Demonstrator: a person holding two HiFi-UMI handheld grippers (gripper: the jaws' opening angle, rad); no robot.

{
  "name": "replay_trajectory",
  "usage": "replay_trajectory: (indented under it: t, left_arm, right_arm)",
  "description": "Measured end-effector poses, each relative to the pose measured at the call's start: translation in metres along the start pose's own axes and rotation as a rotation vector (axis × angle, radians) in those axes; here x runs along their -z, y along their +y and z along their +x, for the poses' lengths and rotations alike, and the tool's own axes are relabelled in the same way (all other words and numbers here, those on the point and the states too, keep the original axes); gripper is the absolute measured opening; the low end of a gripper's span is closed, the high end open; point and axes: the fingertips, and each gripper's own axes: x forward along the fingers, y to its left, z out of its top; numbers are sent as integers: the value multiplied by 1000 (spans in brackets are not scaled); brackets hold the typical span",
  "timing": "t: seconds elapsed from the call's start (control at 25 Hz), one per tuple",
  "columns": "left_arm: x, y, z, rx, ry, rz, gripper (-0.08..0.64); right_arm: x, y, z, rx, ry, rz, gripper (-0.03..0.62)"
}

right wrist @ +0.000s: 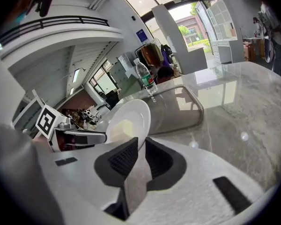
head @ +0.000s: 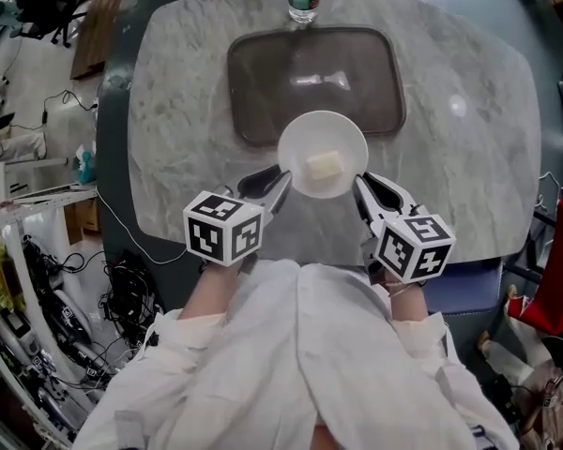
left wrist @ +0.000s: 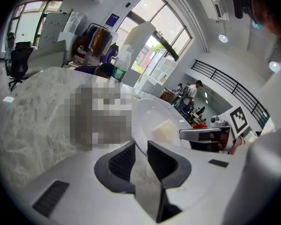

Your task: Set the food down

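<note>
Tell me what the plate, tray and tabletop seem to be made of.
Plate: likely glazed ceramic or melamine; plain white, smooth, softly glossy.
Tray: probably plastic, dark brown, semi-gloss; it mirrors lights and has rounded moulded corners.
Tabletop: marble or marble-look stone, polished; grey veining and light reflections.

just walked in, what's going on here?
A person carries a white plate with both grippers: the left gripper and right gripper are each shut on opposite sides of its rim. A pale block of food sits on it. The plate is over the near edge of the dark tray on the marble table.
</note>
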Motion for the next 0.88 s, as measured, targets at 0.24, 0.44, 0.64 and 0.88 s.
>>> replay_trajectory:
  t: [0.24,0.44,0.64,0.88]
  left_arm:
    - [-20,19,12,21,16,-3,72]
    - [-33,32,28,33,29,-10,72]
    - [-44,49,43,38,48,-15,72]
    - [-56,64,60,37,62,-22,72]
  right_arm:
    - [-19,-5,22,17,8,11,41]
    - [-32,-16,40,26,12,10,41]
    - [-42,-25,60,24,21,7,43]
    - [-52,-37,81,21,39,-5,43]
